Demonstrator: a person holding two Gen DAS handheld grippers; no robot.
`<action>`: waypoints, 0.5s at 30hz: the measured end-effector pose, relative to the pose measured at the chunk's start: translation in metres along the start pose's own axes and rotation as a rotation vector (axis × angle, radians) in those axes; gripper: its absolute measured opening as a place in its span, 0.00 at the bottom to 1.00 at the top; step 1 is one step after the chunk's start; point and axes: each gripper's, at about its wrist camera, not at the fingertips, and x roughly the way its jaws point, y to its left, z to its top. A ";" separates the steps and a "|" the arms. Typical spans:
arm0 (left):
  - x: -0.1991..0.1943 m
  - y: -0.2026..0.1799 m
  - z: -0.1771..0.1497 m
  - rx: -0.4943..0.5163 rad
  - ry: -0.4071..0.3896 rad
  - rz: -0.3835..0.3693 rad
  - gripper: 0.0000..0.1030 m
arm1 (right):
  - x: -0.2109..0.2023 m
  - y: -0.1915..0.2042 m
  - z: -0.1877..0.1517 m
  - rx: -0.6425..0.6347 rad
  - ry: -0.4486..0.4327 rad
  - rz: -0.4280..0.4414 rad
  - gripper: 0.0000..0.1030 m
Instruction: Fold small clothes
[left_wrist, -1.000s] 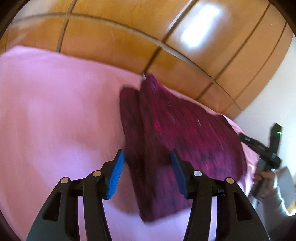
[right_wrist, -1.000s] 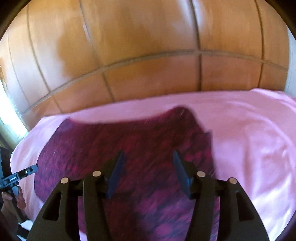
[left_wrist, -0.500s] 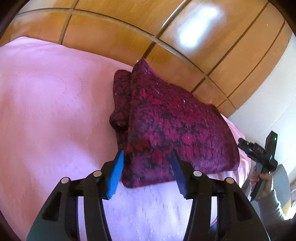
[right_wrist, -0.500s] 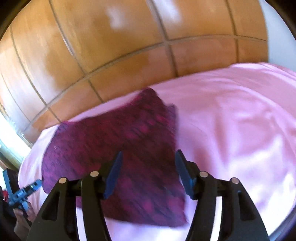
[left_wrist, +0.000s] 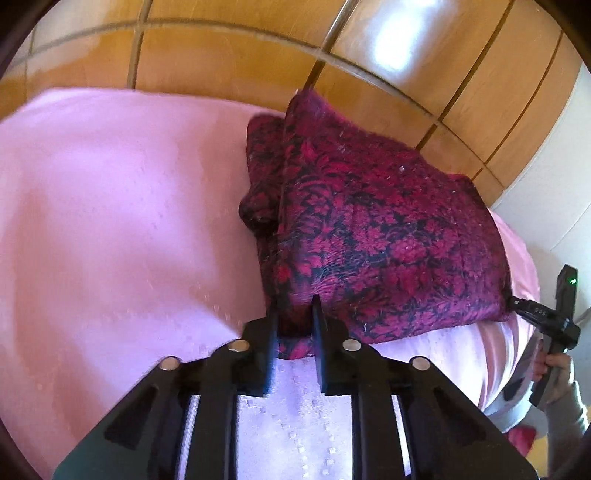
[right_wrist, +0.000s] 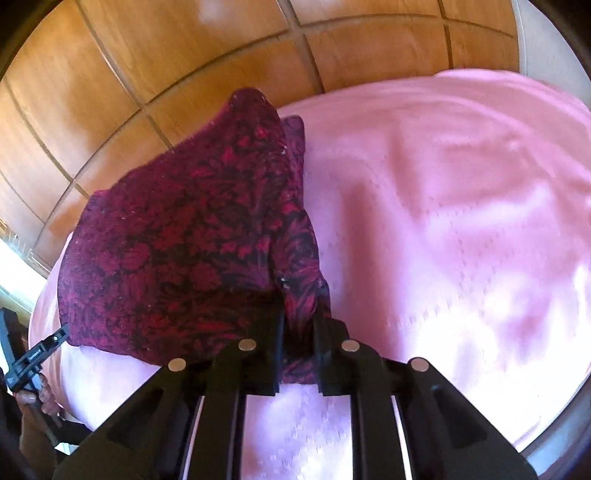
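A dark red garment with a black floral pattern (left_wrist: 369, 229) lies folded on a pink bedspread (left_wrist: 110, 221). My left gripper (left_wrist: 295, 306) is shut on the garment's near left corner. In the right wrist view the same garment (right_wrist: 177, 251) lies to the left, and my right gripper (right_wrist: 299, 314) is shut on its near right corner. Each gripper shows at the edge of the other's view, held in a hand: the right one (left_wrist: 550, 321) and the left one (right_wrist: 33, 362).
A glossy wooden panelled wall (left_wrist: 258, 55) stands right behind the bed. The pink bedspread (right_wrist: 461, 221) spreads wide to the side of the garment. A pale wall (left_wrist: 554, 177) rises at the far right.
Both grippers were open over the garment and pulled back to its near edge. Now each has shut on a near corner of the garment.
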 end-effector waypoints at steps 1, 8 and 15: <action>-0.006 -0.002 0.000 0.010 -0.015 0.015 0.22 | -0.003 0.001 0.001 -0.001 -0.004 -0.002 0.19; -0.042 -0.031 0.017 0.064 -0.173 0.023 0.43 | -0.051 0.027 -0.002 -0.069 -0.154 -0.062 0.49; 0.018 -0.066 0.031 0.134 -0.080 0.190 0.43 | -0.029 0.110 -0.002 -0.238 -0.136 0.031 0.70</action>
